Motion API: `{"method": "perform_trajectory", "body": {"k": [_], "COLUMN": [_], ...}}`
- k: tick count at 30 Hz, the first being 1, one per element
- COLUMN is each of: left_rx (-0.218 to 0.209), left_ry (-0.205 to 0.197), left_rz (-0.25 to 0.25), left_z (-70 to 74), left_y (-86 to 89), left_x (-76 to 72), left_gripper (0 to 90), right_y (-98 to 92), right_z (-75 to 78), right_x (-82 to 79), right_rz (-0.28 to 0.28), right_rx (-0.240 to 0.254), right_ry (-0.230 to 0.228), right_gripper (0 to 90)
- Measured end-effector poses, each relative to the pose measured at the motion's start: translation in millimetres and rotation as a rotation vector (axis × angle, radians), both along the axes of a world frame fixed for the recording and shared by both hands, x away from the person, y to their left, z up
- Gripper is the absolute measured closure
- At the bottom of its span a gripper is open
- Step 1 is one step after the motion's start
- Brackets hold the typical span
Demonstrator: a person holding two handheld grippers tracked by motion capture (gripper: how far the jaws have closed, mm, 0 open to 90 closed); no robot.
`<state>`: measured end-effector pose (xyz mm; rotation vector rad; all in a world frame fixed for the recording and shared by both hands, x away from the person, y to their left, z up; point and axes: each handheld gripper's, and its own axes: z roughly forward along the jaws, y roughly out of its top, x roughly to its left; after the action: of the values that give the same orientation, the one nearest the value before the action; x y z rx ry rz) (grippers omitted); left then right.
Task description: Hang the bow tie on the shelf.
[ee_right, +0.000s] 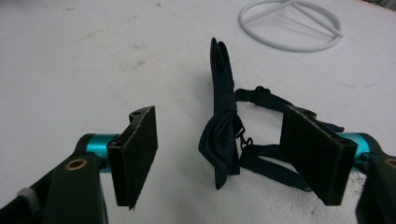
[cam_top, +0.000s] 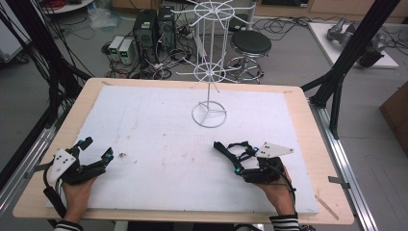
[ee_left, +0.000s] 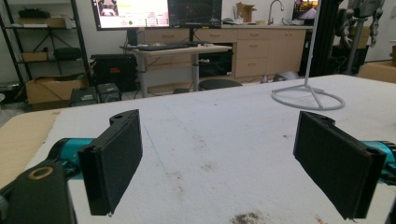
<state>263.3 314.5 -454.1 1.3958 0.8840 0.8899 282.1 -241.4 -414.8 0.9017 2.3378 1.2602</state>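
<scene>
Between right hand-held gripper (ee_right: 219, 154) pads | dark navy bow tie (ee_right: 222, 140), on edge, strap looped | jaws apart, no contact

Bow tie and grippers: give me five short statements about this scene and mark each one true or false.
1. The bow tie lies on the white board. True.
2. The right gripper clamps the bow tie. False: its pads stand apart on either side of it.
3. The left gripper has nothing between its jaws. True.
4. The bow tie hangs on the wire rack. False: it lies flat on the board.
5. The bow tie is red. False: dark navy.
</scene>
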Motion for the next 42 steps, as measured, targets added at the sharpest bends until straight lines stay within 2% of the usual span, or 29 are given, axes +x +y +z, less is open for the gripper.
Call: {"method": "perform_trajectory", "body": {"k": [8, 10, 20, 32, 39, 42], "left_rx": [0.001, 0.001, 0.001, 0.001, 0.0, 0.0], "left_ry": [0.001, 0.001, 0.001, 0.001, 0.002, 0.002], "left_rz": [0.0, 0.0, 0.0, 0.001, -0.001, -0.001], "left_z": [0.0, 0.0, 0.0, 0.0, 0.0, 0.0], "left_y": [0.0, 0.0, -0.1, -0.1, -0.1, -0.1], "left_x": [0.1, 0.1, 0.2, 0.2, 0.2, 0.2], "left_gripper": [16.0, 16.0, 16.0, 16.0, 16.0, 16.0], "right_y": [4.6, 7.1, 12.9, 15.9, 18.1, 20.1], "right_z": [-4.2, -4.6, -5.0, -7.1, -8.7, -9.0], "right_x": [3.5, 4.2, 8.0, 11.0, 12.2, 12.4], "right_rz": [0.032, 0.031, 0.041, 0.034, 0.032, 0.037], "right_rx": [-0.079, -0.108, -0.179, -0.222, -0.239, -0.251], "right_ry": [0.047, 0.048, 0.064, 0.053, 0.063, 0.059], "right_gripper": [36.4, 36.9, 45.5, 56.0, 59.4, 65.6]}}
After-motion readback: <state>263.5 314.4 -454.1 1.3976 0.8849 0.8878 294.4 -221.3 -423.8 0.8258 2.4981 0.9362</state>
